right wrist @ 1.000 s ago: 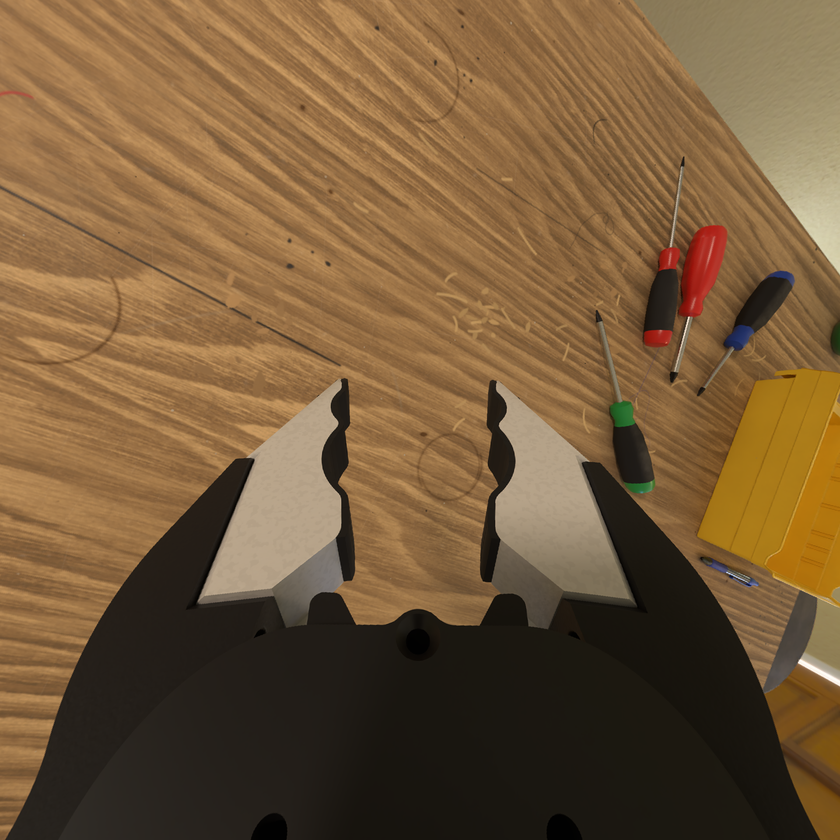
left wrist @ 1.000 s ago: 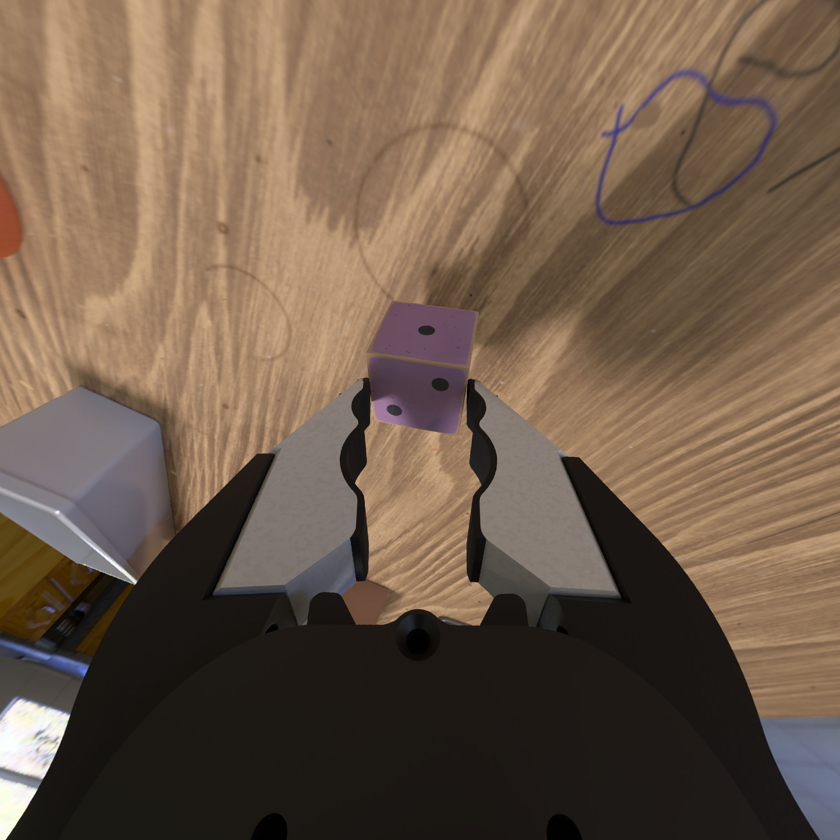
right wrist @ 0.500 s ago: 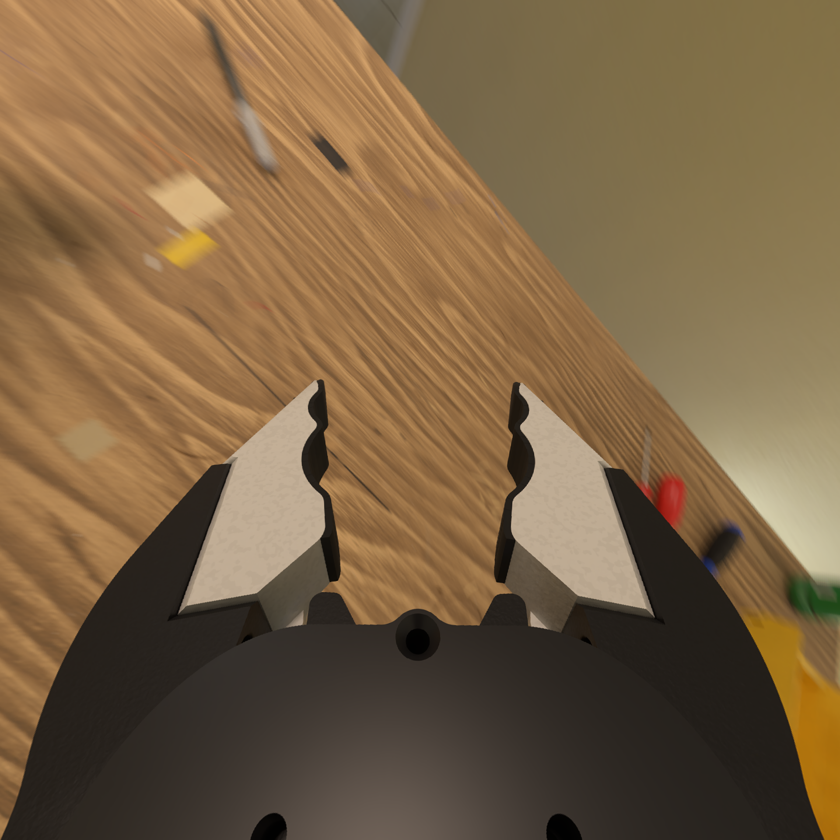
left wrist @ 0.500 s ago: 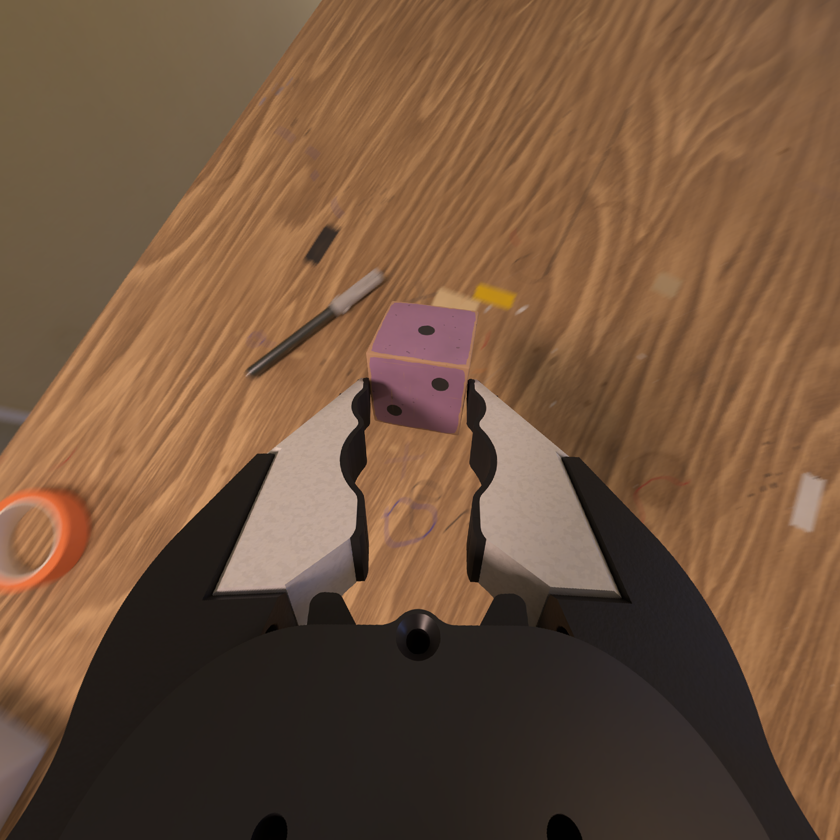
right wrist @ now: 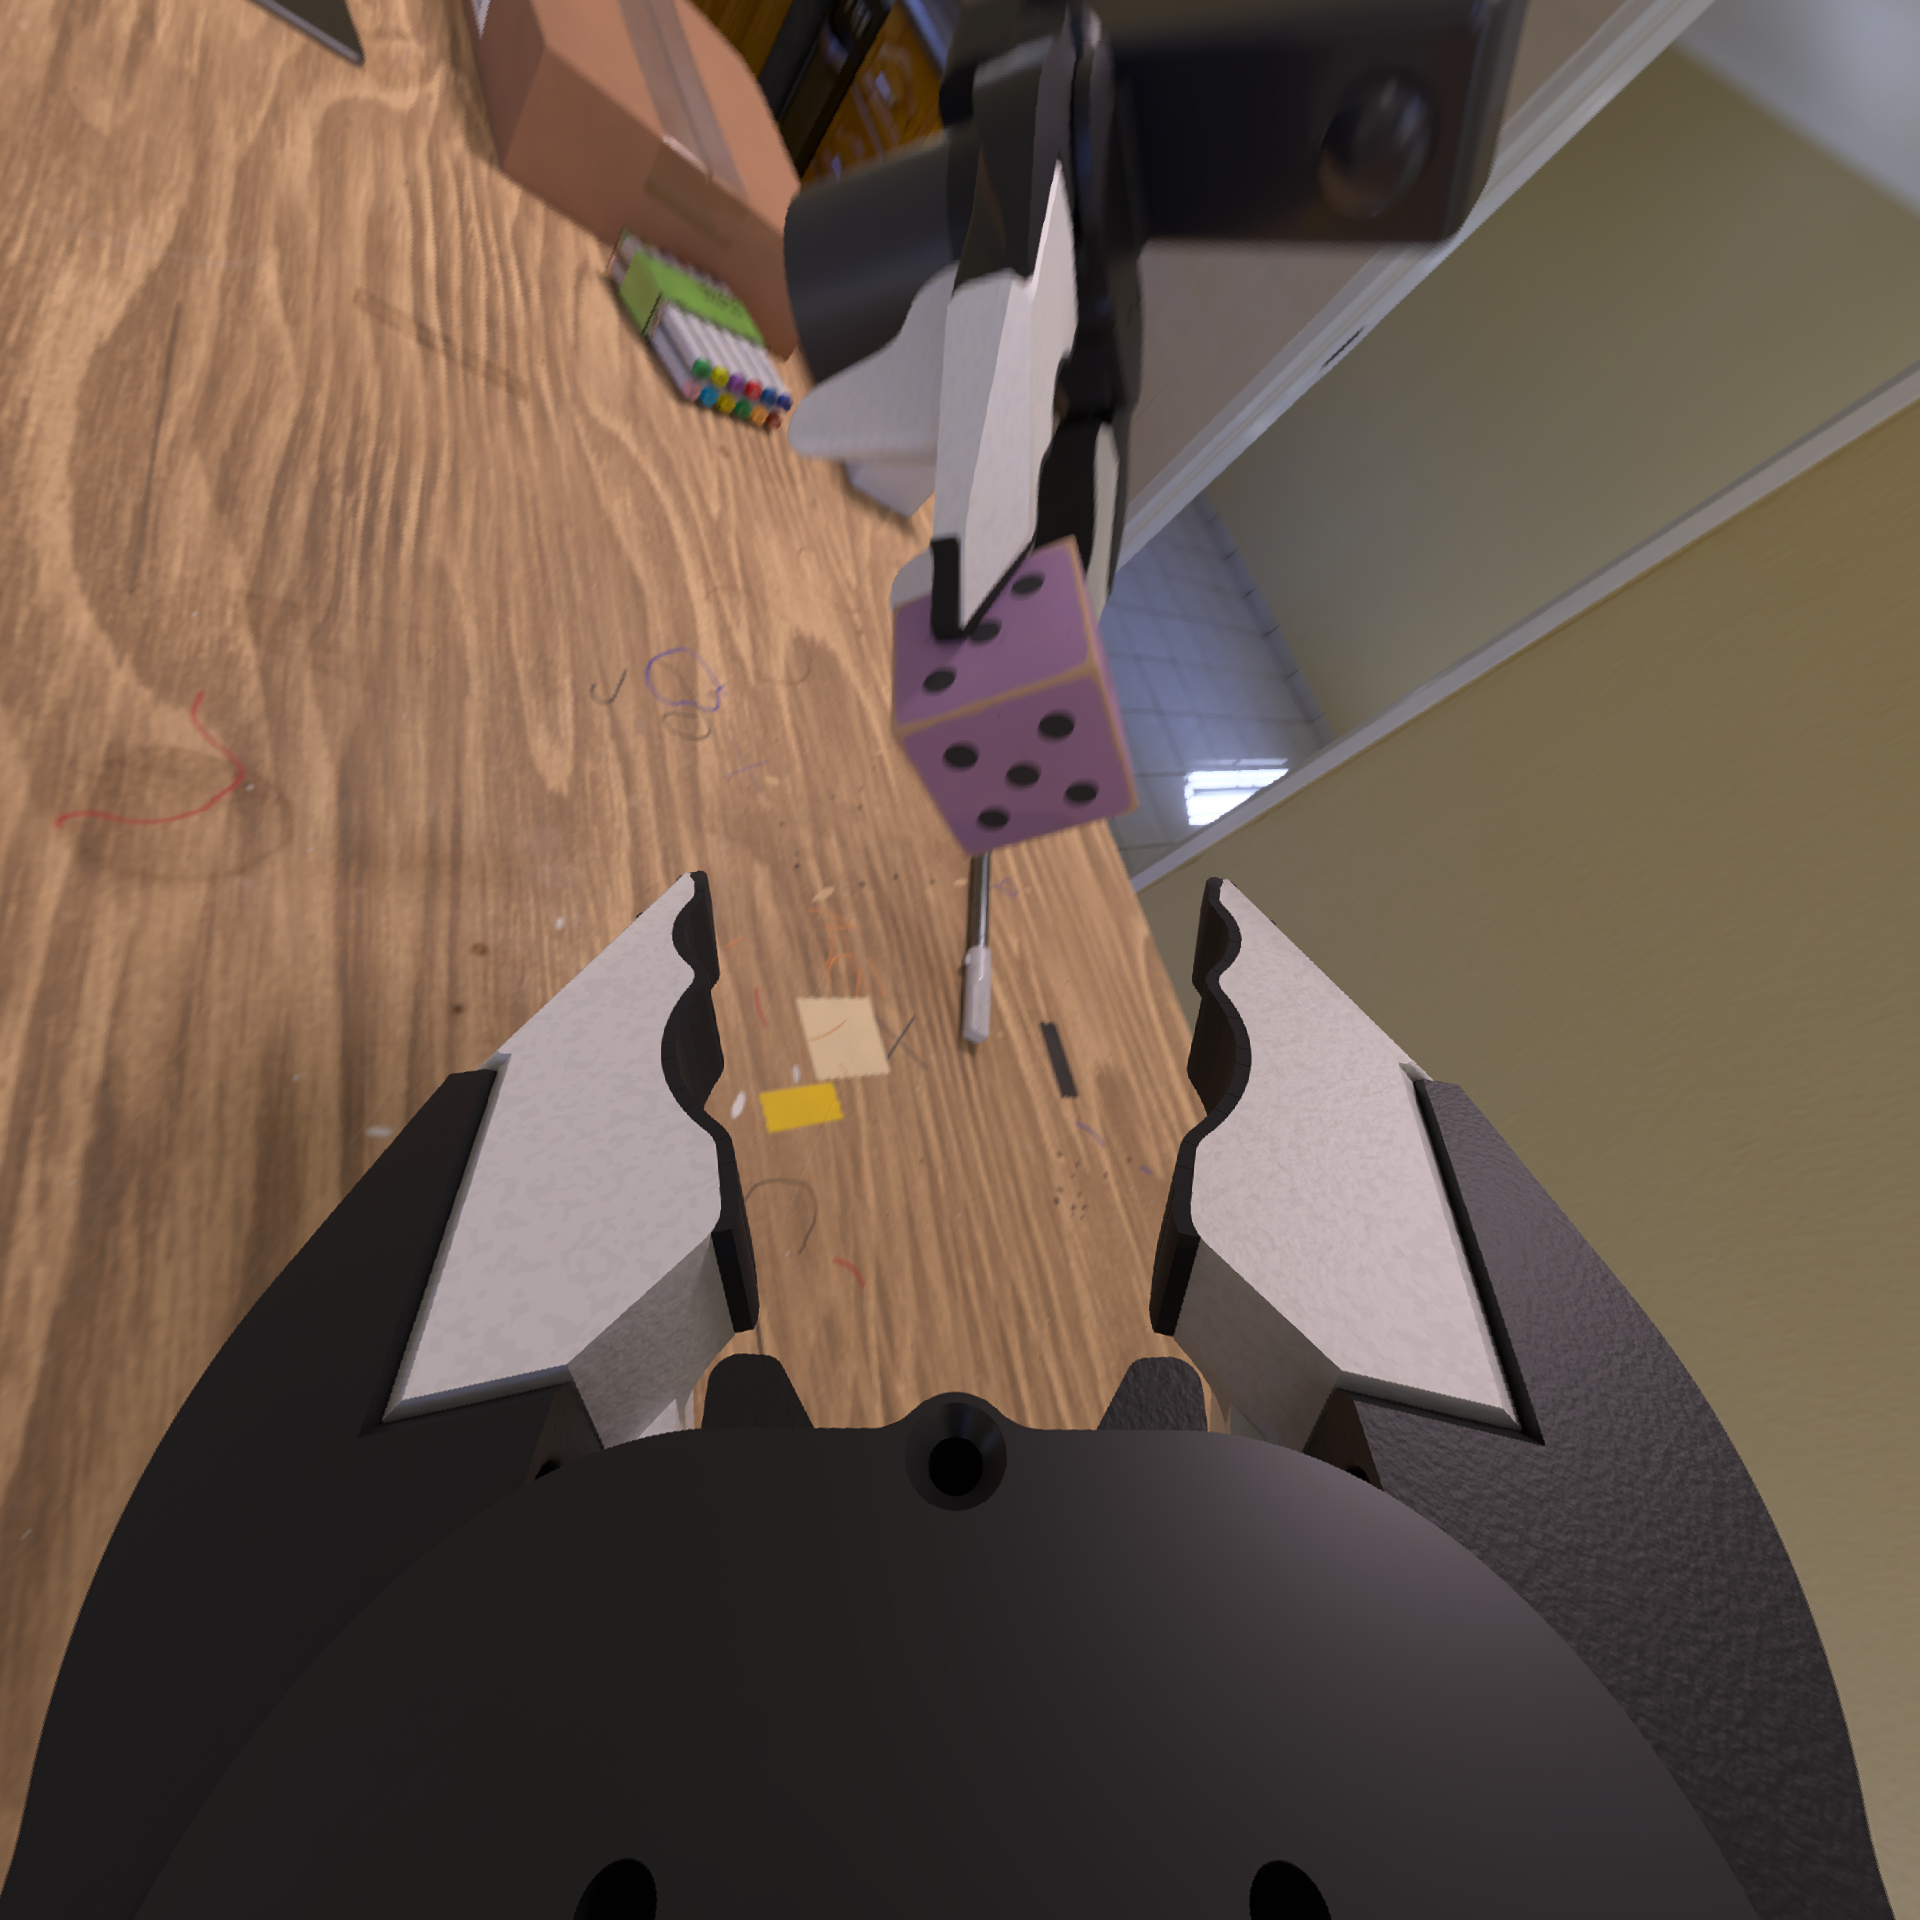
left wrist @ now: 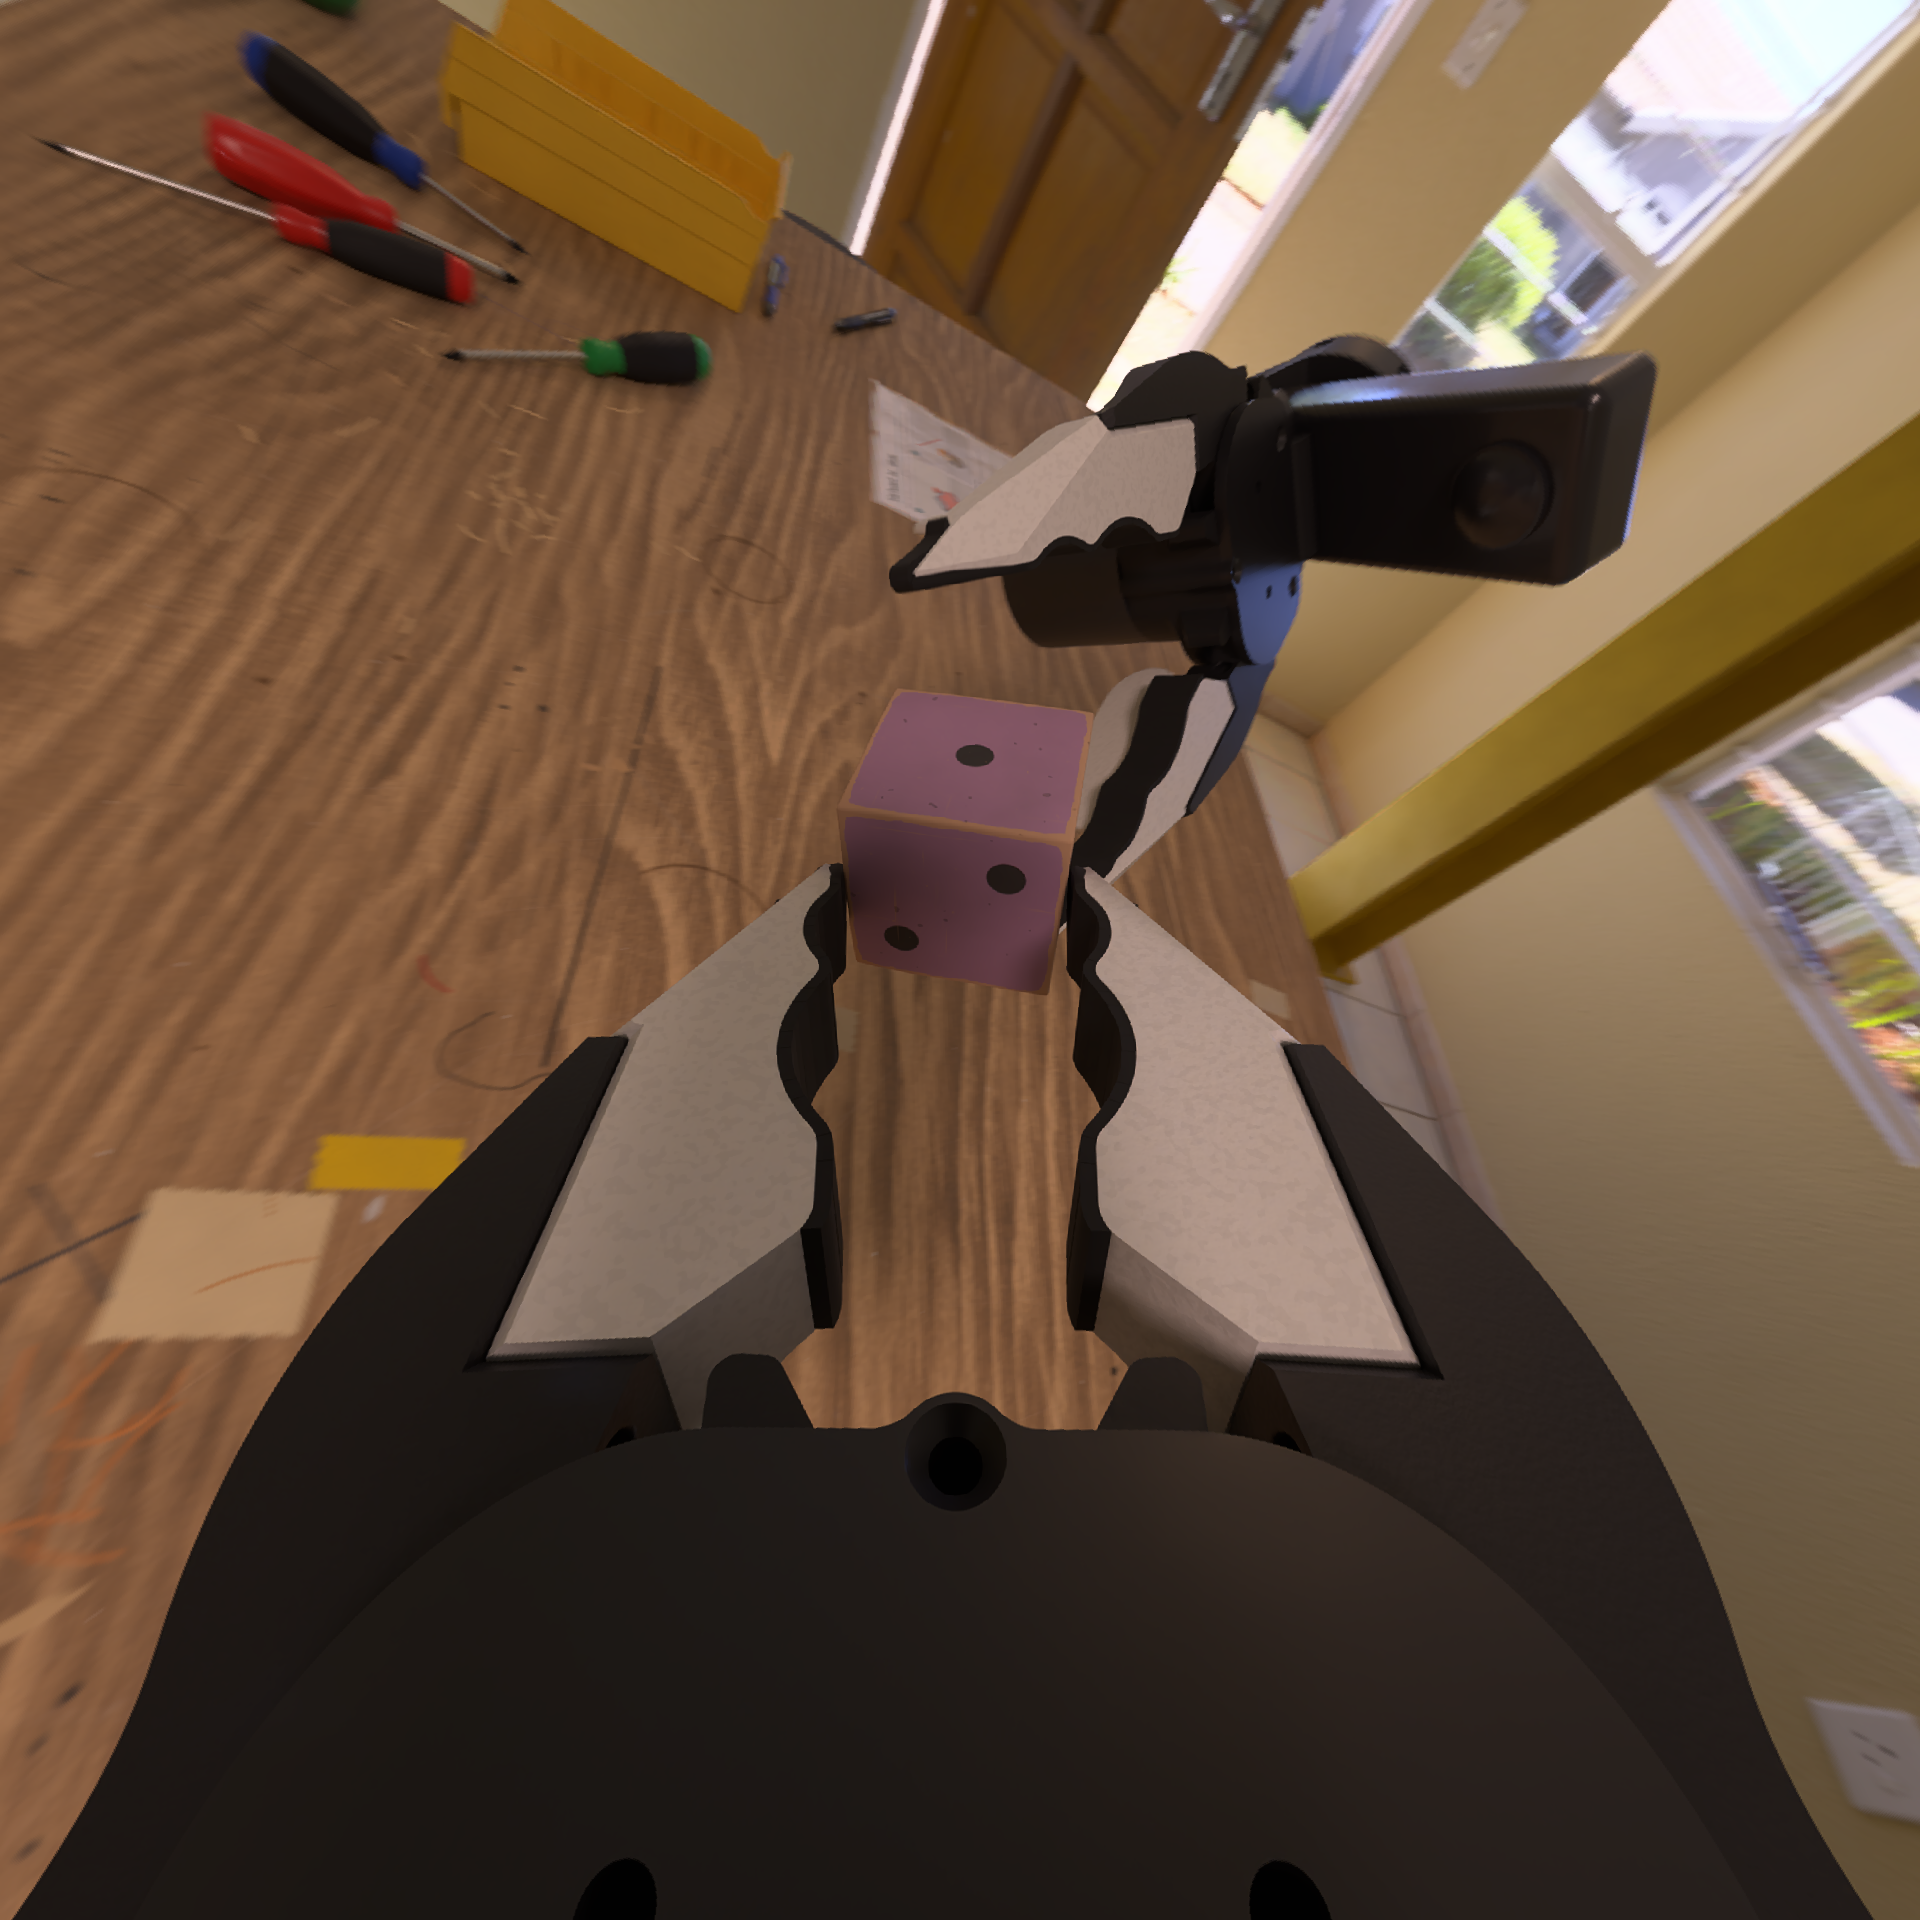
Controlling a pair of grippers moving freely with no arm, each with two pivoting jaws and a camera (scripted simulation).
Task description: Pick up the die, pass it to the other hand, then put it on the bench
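Since a second ago the left gripper [left wrist: 954,891] has carried the die [left wrist: 961,847] up off the bench [left wrist: 312,675], facing the right gripper [right wrist: 956,914]. The purple cube with black pips and tan edges sits clamped at its fingertips, above the bench. The right jaws stand wide apart, just short of the die.

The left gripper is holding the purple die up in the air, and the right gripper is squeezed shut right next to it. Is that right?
Almost. The left gripper does hold the purple die up above the bench, but the right gripper is not shut. The right wrist view shows its fingers wide apart with nothing between them, and the die is a little way ahead of their tips.
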